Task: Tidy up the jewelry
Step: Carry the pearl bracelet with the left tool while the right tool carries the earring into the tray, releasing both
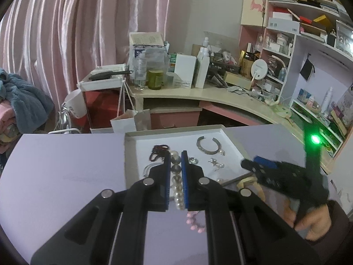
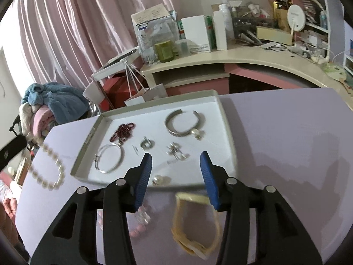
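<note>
No text can be read: print on the boxes point(image 2: 152, 19) and bottles point(image 2: 225, 15) on the counter point(image 2: 242, 55) is too blurred.

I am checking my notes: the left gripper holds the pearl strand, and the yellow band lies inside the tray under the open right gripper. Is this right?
One detail is wrong. The yellow band lies outside the tray, on the purple table in front of it, as the right wrist view shows. The rest holds: the left gripper holds the pearl strand, and the right gripper is open above the band.
</note>
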`<act>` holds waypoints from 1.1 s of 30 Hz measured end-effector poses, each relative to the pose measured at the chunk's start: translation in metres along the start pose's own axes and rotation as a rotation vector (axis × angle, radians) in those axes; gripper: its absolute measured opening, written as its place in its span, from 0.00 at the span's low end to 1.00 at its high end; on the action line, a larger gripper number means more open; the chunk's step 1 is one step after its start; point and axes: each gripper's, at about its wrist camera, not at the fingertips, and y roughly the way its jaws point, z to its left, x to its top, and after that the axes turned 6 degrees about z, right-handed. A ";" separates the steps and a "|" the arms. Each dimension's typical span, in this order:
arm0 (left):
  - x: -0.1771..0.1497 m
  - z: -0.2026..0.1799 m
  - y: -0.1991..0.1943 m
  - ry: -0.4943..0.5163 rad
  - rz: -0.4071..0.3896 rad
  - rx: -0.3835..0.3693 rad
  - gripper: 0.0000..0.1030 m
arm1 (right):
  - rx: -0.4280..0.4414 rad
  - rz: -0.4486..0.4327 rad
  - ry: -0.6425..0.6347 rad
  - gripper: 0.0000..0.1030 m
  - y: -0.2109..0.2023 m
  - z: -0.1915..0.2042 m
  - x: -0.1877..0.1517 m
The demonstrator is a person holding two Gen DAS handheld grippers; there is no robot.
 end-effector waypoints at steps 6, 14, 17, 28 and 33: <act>0.020 -0.011 0.052 -0.014 0.048 -0.020 0.09 | -0.046 -0.088 -0.036 0.49 -0.008 -0.005 -0.014; 0.046 -0.027 0.116 0.013 0.055 0.026 0.09 | -0.003 -0.120 -0.063 0.49 -0.007 -0.003 -0.017; 0.050 -0.031 0.141 0.004 0.074 0.039 0.11 | -0.011 -0.132 -0.095 0.49 -0.009 0.001 -0.020; 0.011 -0.004 0.075 -0.017 0.008 0.064 0.58 | -0.034 -0.148 -0.080 0.49 -0.018 -0.003 -0.026; -0.022 0.012 0.007 -0.015 -0.051 0.091 0.73 | -0.044 -0.151 -0.068 0.50 -0.037 -0.001 -0.037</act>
